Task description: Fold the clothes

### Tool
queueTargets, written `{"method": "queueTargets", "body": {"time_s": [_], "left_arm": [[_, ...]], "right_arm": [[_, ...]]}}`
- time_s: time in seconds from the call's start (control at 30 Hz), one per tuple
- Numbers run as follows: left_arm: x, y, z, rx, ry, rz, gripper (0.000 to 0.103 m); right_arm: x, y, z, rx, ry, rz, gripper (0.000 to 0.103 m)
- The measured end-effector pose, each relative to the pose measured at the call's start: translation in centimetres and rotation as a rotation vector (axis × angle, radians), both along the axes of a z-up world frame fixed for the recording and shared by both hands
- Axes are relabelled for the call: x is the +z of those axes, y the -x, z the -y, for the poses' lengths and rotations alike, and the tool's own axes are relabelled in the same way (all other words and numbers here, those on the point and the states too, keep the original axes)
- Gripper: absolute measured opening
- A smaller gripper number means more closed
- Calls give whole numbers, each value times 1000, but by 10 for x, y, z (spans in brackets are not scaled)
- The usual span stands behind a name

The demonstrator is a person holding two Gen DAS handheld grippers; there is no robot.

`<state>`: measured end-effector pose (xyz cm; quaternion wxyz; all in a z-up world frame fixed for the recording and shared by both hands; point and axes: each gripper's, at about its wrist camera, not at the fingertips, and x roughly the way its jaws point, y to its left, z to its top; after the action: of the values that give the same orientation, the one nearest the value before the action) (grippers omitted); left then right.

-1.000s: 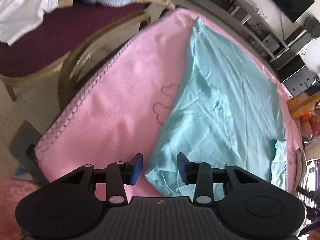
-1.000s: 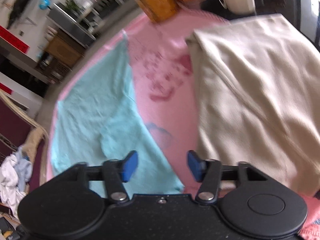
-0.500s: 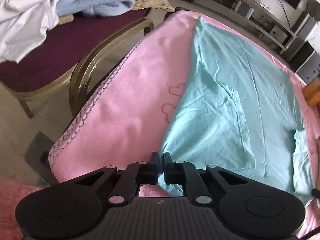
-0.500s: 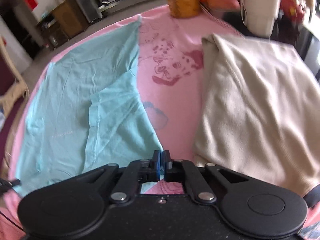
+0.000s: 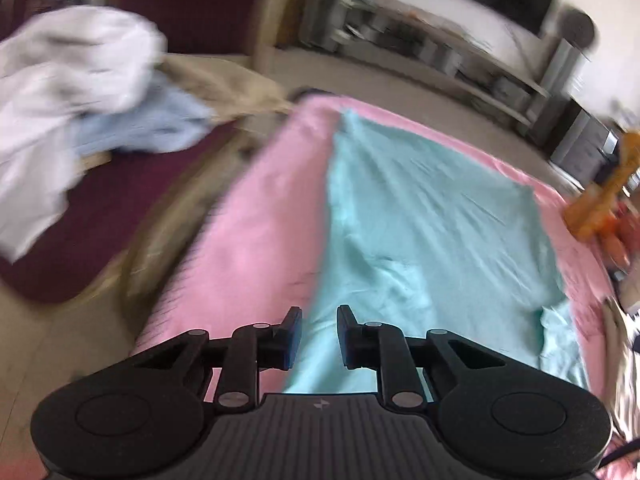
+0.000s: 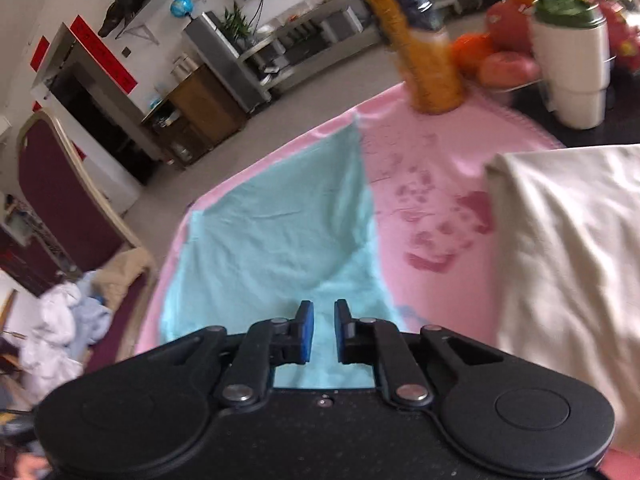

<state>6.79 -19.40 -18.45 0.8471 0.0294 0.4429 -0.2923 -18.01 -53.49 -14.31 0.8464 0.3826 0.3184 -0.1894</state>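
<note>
1. Plainly, the teal garment lay spread on the pink blanket, stretching ahead of both grippers, with a near layer doubled over the rest; that fitted either a fold just laid down or one about to be lifted.
2. The left gripper hung with its fingers parted and nothing between them, the garment's near left edge directly below and ahead of the gap. The right gripper was likewise parted by a narrow gap and held no cloth, with teal fabric beneath it.
3. If a pinch were taken here, the left fingers risked catching the pink blanket along with the garment, since the edge ran right under them; the blanket would then drag and rumple the fold.
4. Both views were smeared by motion, so a fast sweep could scuff the loose doubled layer out of line.
5. To the right of the right gripper lay the cream cloth; a wide swing there could snag it.
6. Ahead and right stood an orange bottle and a white tumbler, which a tugged blanket might topple.
</note>
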Motion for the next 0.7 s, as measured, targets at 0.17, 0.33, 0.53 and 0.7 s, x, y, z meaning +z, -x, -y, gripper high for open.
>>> {"method": "queueTargets", "body": {"time_s": [0.17,0.33,0.53,0.7], "left_arm": [[-34,-31,55,-124,-93,-124,19],[-46,-63,61,-45,-32,-151,26],[-53,-80,40,165,109,-181,31],[-31,-61,35,233,21,-28,33]], "right_arm": [[-34,-51,27,40,-207,-142,17],[-79,-67,51,11,-382,-176,11],[-88,-55,76,-147,-367,6,21],[-71,-43,72,-242,-236,5,36]]}}
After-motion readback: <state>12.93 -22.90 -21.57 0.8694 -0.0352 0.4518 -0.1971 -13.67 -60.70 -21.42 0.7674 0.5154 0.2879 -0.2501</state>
